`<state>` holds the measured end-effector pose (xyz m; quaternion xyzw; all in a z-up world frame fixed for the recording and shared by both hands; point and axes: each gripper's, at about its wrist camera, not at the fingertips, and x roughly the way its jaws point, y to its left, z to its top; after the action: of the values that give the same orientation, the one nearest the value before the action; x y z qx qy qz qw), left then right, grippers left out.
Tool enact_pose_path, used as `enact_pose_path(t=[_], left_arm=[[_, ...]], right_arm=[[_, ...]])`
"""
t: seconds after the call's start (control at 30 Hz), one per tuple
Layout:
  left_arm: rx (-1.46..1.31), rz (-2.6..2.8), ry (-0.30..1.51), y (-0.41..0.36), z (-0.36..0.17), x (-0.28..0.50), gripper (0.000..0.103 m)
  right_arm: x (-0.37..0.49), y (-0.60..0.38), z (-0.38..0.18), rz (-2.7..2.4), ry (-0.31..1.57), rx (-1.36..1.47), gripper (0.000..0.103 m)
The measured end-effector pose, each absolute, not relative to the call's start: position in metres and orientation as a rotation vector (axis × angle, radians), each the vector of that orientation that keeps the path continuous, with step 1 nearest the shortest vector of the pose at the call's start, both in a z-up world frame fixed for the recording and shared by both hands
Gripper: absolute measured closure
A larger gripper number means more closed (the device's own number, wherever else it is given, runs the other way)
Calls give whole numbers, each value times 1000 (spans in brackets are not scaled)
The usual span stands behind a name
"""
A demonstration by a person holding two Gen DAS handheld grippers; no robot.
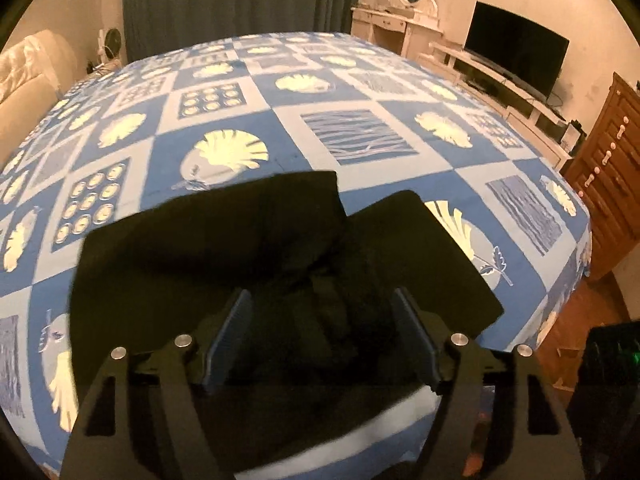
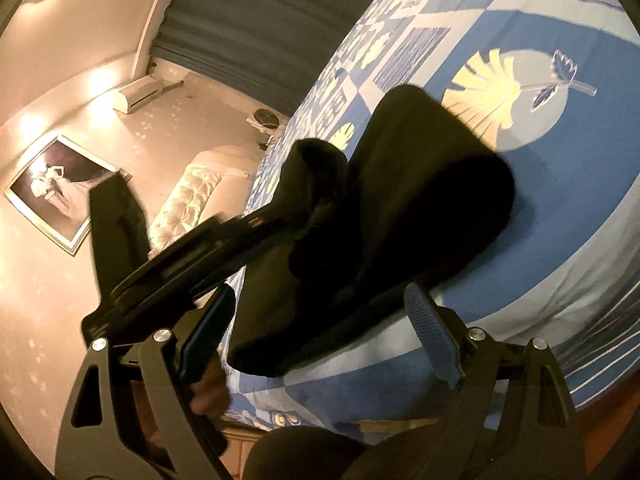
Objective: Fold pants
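Note:
The black pants (image 1: 248, 240) lie bunched on the blue patterned bedspread (image 1: 280, 92) near its front edge, two flat parts spread left and right with a crumpled middle. My left gripper (image 1: 322, 312) is open just above the crumpled middle, its blue-padded fingers (image 1: 230, 332) on either side of the cloth without closing on it. In the right wrist view the pants (image 2: 420, 200) lie on the bed in front of my right gripper (image 2: 320, 312), which is open and empty. The left gripper (image 2: 192, 260) reaches into the cloth from the left there.
The bed's right edge (image 1: 576, 248) drops to a wooden floor. A wooden dresser (image 1: 608, 168) stands right of it, a TV (image 1: 516, 48) on a white unit behind. A cream headboard (image 2: 192, 200) and dark curtains (image 1: 240, 0) are at the far side.

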<state>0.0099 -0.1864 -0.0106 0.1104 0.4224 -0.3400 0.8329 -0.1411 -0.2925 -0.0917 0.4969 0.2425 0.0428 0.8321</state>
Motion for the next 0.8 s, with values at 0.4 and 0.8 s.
enact_pose_path(t=[0.4, 0.8], left_arm=[[0, -317, 895, -25, -18, 59, 17], [-56, -217, 961, 11, -41, 87, 17]], right_arm=[[-94, -331, -44, 170, 600, 994, 12], [9, -321, -70, 151, 866, 877, 12]])
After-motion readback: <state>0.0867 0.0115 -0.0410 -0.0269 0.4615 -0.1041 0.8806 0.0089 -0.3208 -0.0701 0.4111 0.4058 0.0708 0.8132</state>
